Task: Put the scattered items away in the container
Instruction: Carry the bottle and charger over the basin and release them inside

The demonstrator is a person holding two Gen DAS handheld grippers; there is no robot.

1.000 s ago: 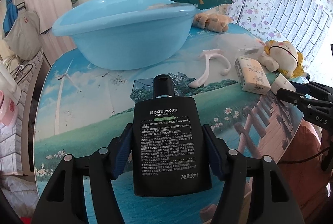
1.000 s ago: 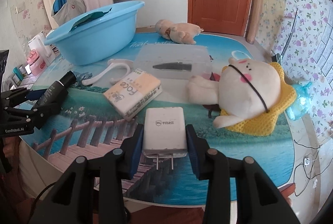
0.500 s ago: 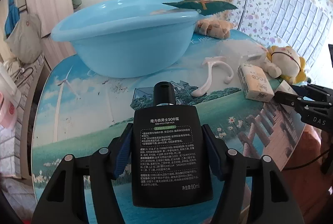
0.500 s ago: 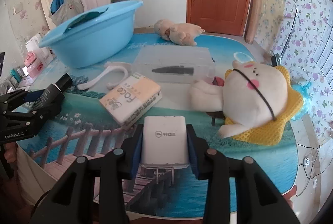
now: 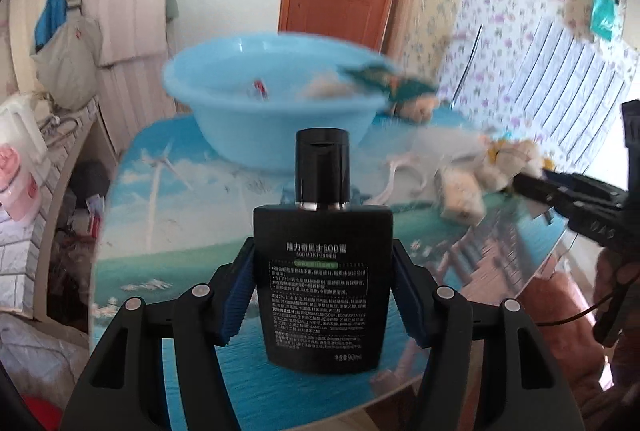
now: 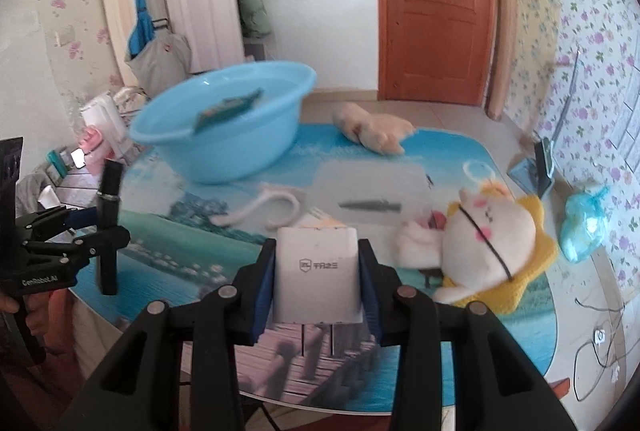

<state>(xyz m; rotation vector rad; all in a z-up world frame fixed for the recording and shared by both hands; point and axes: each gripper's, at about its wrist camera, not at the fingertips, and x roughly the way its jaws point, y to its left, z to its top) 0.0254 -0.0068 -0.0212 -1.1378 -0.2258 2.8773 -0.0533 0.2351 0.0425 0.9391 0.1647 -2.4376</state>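
My left gripper point(image 5: 322, 295) is shut on a black lotion bottle point(image 5: 322, 271), held upright above the table's near edge; the same black bottle point(image 6: 109, 219) shows at the left of the right wrist view. My right gripper point(image 6: 318, 283) is shut on a white charger point(image 6: 318, 281) lifted off the table. The light blue basin point(image 5: 272, 103) stands at the far side with a green packet point(image 5: 384, 81) on its rim; from the right, the basin point(image 6: 224, 139) sits at the far left. On the table lie a tissue pack point(image 5: 460, 197), a white hanger point(image 6: 272, 209), a cream plush point(image 6: 480, 251) and a tan plush point(image 6: 372, 129).
A clear case with a dark pen point(image 6: 370, 207) lies mid-table. A blue plastic bag point(image 6: 582, 227) sits at the right edge. A wooden door point(image 6: 434, 7) and hanging bags point(image 5: 66, 59) stand behind. Kettle and pink items point(image 5: 18, 167) crowd a shelf to the left.
Both grippers have risen well above the table with their loads. The bottle now stands higher against the basin, and the charger has lifted clear of the table.
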